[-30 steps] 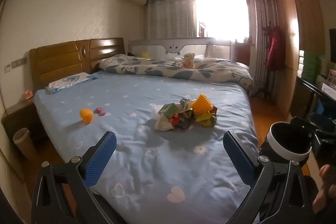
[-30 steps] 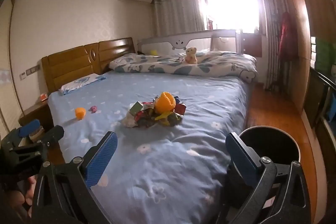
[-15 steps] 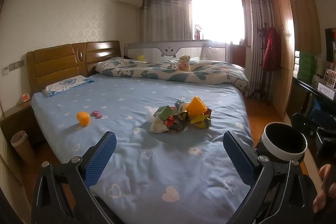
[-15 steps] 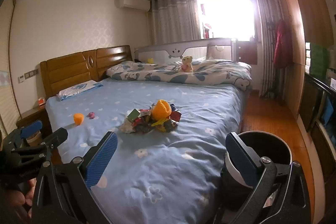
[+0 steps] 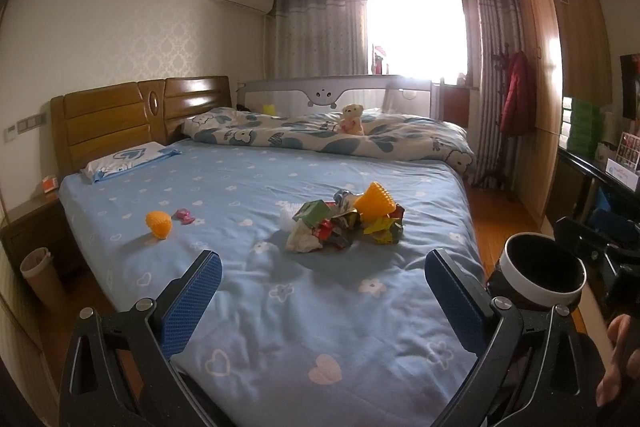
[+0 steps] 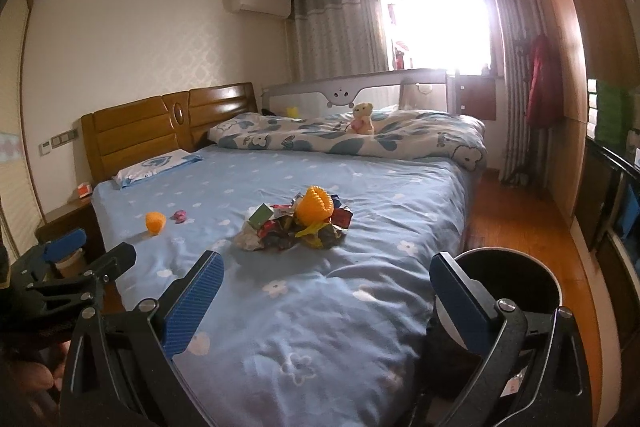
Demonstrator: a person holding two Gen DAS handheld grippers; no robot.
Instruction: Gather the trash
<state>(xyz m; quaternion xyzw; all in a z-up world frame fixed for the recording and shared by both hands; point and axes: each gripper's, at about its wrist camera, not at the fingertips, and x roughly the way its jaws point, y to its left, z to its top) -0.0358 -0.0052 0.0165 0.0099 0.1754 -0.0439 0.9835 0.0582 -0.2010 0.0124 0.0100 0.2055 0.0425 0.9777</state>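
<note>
Blue-padded fingers framed both views, and both tools were empty: the left gripper (image 5: pixel 322 301) had its jaws spread wide above the near edge of the bed (image 5: pixel 280 327), and the right gripper (image 6: pixel 328 303) was spread just as wide, nothing between the pads of either. Just beside the right gripper, off the bed's right edge, stood the bin (image 6: pixel 516 291) on the wooden floor, mouth open and upward. Farther in, near the middle of the blue sheet, lay the trash (image 5: pixel 340 227): a loose heap of crumpled wrappers, a small green carton and a wad of white paper, with an orange toy (image 5: pixel 374 205) resting against the heap. A second orange piece (image 5: pixel 159 223) and a small pink scrap (image 5: pixel 184 215) lay well apart to the left. Beyond them were the folded quilt (image 5: pixel 320 141) and a teddy bear (image 5: pixel 352 119). The step in hand appeared to be the approach. To do it well, the nearer gripper should be lowered over one piece at the heap's edge, pads on either side of a firm fold, then closed fully, since thin foil is likely to slip. The sheet should not be pinched with it. Whether the orange pieces counted as trash could not be told.
</note>
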